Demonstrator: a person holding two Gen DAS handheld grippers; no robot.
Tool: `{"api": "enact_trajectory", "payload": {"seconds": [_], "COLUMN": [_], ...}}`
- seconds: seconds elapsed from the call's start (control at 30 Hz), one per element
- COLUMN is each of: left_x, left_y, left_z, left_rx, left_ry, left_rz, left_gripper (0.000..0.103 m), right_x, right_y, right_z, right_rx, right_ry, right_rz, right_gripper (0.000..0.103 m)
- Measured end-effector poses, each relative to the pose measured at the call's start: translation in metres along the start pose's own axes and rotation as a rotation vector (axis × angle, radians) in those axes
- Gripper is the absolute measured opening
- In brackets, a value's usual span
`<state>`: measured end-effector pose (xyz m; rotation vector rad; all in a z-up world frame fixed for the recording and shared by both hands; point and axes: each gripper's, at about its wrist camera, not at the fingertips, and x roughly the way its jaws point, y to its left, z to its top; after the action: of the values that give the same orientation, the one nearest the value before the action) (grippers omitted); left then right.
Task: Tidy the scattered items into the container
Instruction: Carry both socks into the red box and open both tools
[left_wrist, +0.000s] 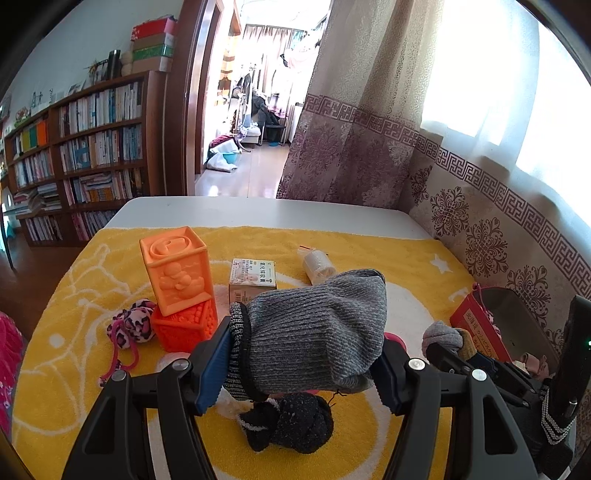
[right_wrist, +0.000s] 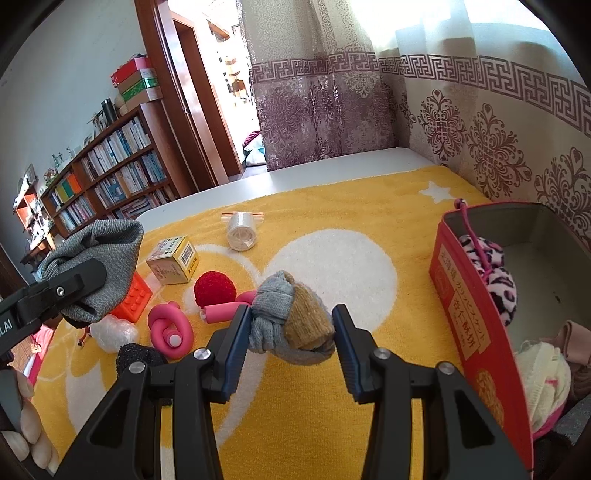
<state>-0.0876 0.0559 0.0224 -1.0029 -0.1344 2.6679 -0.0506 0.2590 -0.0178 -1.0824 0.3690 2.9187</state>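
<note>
Each gripper holds a bundle of socks above the yellow towel (right_wrist: 332, 206).

The left gripper (left_wrist: 303, 350) squeezes a big grey sock (left_wrist: 314, 332), lifted over a black sock (left_wrist: 291, 424). The right gripper (right_wrist: 291, 328) pinches a grey and tan sock ball (right_wrist: 291, 317). The red tin (right_wrist: 469, 317) sits just to the right, with a spotted toy (right_wrist: 491, 266) inside.

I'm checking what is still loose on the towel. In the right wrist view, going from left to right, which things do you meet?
Orange block → pink ring toy → red ball → knotted grey-and-tan sock in the right hand-held gripper → red tin, with the leopard-print plush inside.
</note>
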Motion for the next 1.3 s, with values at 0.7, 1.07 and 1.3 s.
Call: {"api": "enact_trajectory", "payload": {"seconds": [0.7, 1.07, 1.3], "left_x": [0.013, 0.022, 0.041], "left_y": [-0.115, -0.182, -0.234], "left_z": [0.000, 0.003, 0.001], "left_rx": [0.157, 0.250, 0.288], "left_ry": [0.037, 0.063, 0.107], "left_rz": [-0.172, -0.259, -0.341], "left_gripper": [0.068, 0.068, 0.070], "right_x": [-0.103, -0.117, -0.152], "right_y": [-0.150, -0.177, -0.200], "right_z": [0.012, 0.012, 0.013], "right_rx": [0.195, 0.287, 0.409], "right_ry": [-0.151, -0.190, -0.300], "right_rz": [-0.254, -0.269, -0.233], "right_gripper": [0.049, 0.085, 0.085]}}
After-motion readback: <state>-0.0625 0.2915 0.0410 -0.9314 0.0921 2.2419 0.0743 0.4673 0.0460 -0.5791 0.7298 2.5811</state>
